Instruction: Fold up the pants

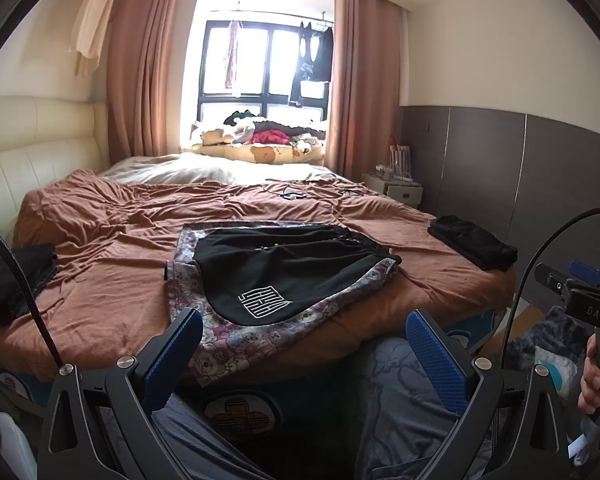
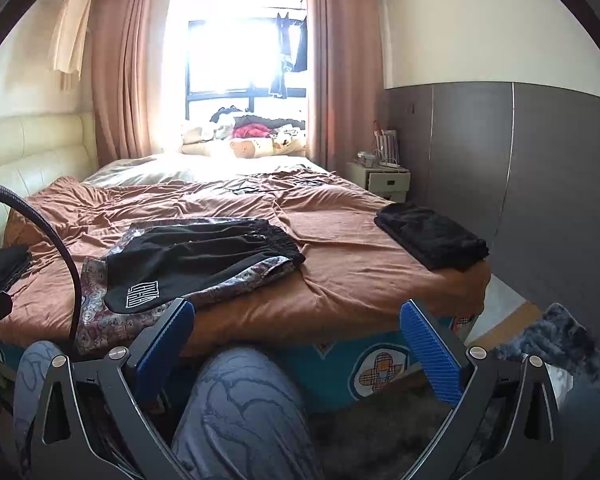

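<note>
A: Where do the pants lie?

B: The black pants with a white square logo [image 1: 284, 276] are spread on a floral patterned cloth [image 1: 236, 336] at the near edge of the rust-brown bedspread [image 1: 120, 240]. They look bunched at the waistband, not yet folded.

A: And the tongs?

B: The left tongs [image 1: 304, 356] and the right tongs [image 2: 296, 348] both stand wide and empty, hovering short of the bed above the person's patterned grey trouser leg [image 2: 240, 412]. Neither touches the pants.

A: Has anything been finished?

B: A folded black garment [image 2: 432, 236] sits near the bed's right corner, and a dark pile [image 1: 12, 280] lies at the left. The folding of this pair appears still ahead.
</note>
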Action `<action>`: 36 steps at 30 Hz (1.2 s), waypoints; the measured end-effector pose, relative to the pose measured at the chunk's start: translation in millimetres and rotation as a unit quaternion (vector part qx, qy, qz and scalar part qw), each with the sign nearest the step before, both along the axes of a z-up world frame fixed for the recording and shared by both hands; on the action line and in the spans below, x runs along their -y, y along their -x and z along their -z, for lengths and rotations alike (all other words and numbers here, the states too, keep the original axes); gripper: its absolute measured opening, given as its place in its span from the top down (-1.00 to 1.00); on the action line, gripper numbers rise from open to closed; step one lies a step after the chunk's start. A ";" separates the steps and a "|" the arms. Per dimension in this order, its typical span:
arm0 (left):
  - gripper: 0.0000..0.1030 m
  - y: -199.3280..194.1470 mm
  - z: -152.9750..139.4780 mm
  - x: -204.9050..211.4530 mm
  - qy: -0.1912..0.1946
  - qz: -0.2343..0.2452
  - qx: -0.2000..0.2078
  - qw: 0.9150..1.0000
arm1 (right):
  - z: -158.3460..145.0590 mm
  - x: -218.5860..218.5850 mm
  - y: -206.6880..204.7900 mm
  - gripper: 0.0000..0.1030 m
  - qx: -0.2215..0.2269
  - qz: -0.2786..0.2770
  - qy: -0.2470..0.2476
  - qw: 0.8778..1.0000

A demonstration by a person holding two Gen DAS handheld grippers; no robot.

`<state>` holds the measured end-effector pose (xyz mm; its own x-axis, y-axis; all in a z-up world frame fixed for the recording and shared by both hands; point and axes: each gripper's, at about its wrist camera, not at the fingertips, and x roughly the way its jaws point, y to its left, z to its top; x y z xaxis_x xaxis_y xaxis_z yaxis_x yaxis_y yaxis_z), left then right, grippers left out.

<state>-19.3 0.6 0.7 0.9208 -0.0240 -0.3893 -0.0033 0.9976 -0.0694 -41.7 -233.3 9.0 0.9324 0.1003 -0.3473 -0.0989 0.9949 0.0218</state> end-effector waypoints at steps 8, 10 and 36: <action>-0.99 3.4 0.5 2.4 0.001 -0.003 0.002 1.000 | -0.2 0.5 1.5 -1.00 -0.001 -0.002 -0.003 1.000; -0.99 3.5 0.3 3.0 0.001 -0.003 0.001 1.000 | 0.8 -1.6 2.6 -1.00 -0.001 -0.001 -0.003 1.000; -0.99 6.4 1.4 4.8 0.000 -0.004 0.006 1.000 | 7.1 -10.1 12.1 -1.00 0.002 0.001 -0.005 1.000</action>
